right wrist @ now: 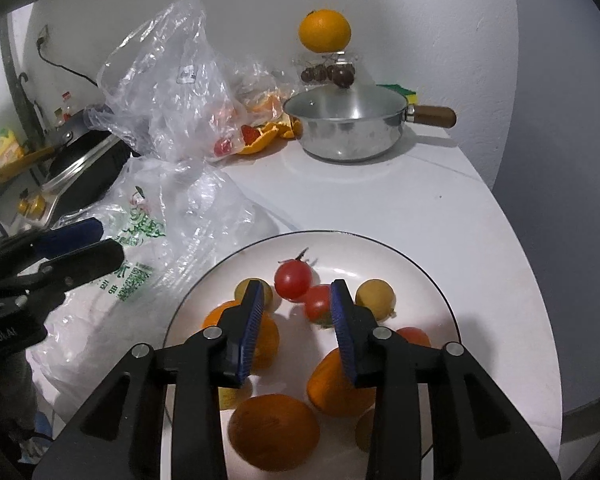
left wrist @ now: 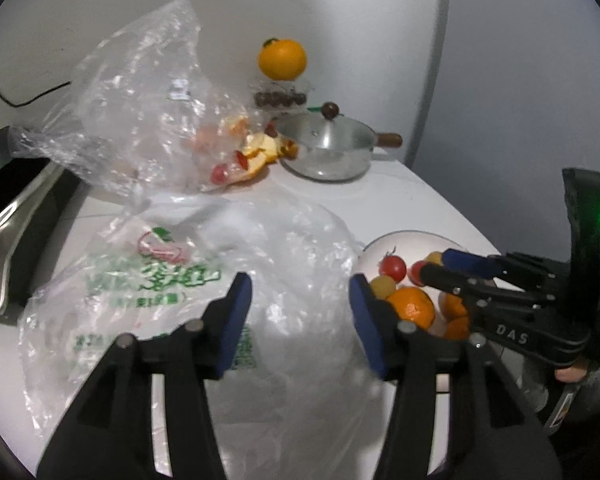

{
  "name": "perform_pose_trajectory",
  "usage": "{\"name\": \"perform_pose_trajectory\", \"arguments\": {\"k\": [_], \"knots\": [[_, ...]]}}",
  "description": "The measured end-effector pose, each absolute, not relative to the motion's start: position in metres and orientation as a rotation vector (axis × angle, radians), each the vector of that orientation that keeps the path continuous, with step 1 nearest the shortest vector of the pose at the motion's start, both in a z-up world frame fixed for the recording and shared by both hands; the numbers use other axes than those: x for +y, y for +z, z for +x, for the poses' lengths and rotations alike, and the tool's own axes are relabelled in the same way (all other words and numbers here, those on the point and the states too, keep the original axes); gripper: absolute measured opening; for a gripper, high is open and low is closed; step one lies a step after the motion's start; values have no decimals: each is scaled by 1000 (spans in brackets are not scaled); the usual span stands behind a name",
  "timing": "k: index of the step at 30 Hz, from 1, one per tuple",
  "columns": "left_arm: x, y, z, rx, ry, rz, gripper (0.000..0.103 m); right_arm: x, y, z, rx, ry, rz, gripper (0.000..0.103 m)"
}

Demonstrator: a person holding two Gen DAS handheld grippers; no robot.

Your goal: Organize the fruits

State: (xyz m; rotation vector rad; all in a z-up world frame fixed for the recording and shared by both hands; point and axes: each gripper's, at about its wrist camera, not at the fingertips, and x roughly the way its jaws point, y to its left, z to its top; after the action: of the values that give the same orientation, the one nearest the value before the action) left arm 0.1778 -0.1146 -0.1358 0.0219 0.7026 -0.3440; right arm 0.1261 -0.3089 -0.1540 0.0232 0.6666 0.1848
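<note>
Through my left wrist camera, my left gripper [left wrist: 298, 308] hangs over the printed plastic bag [left wrist: 152, 280] that lies flat on the white table [left wrist: 400, 196], its blue pads spread with nothing between them. Just to the right of it sits the plate [left wrist: 404, 240] with the fruit: a red tomato [left wrist: 393, 267], a small yellow fruit [left wrist: 382, 286] and an orange [left wrist: 414, 307] show behind my right-hand finger. My right gripper [left wrist: 436, 264] reaches in over the plate from the right edge; from here I cannot tell how wide it stands. Further back a clear bag [left wrist: 140, 96] stands crumpled with orange peels [left wrist: 256, 152] at its mouth, beside a steel pot [left wrist: 326, 148] with its lid on. Through my right wrist camera, my right gripper [right wrist: 298, 308] hovers above the plate [right wrist: 420, 264] with its pads apart and gripping nothing; two red tomatoes [right wrist: 293, 280] lie touching each other beyond the gap between the pads. Yellow fruits [right wrist: 376, 296] sit to either side and oranges [right wrist: 274, 436] fill the near part of the plate. My left gripper [right wrist: 100, 244] shows at the left edge over the printed plastic bag [right wrist: 140, 240], well apart from the plate.
</note>
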Motion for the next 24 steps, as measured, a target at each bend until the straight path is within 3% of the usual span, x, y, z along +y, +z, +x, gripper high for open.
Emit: {"name": "perform_pose_trajectory", "arguments": {"k": [8,12,20,24], "knots": [[-101,-120,154,659,-314,14,54,-295,-132,101,620,195,-8,36],[-92,-111,139,637,-302,-4,66,-287,-123,87,597,201,-27,36],[-74,-98,110,593,-279,-17,67,-272,-109,63,563,214,-48,36],[-65,-92,93,566,-275,-19,74,-265,-101,50,542,218,-64,36]]}}
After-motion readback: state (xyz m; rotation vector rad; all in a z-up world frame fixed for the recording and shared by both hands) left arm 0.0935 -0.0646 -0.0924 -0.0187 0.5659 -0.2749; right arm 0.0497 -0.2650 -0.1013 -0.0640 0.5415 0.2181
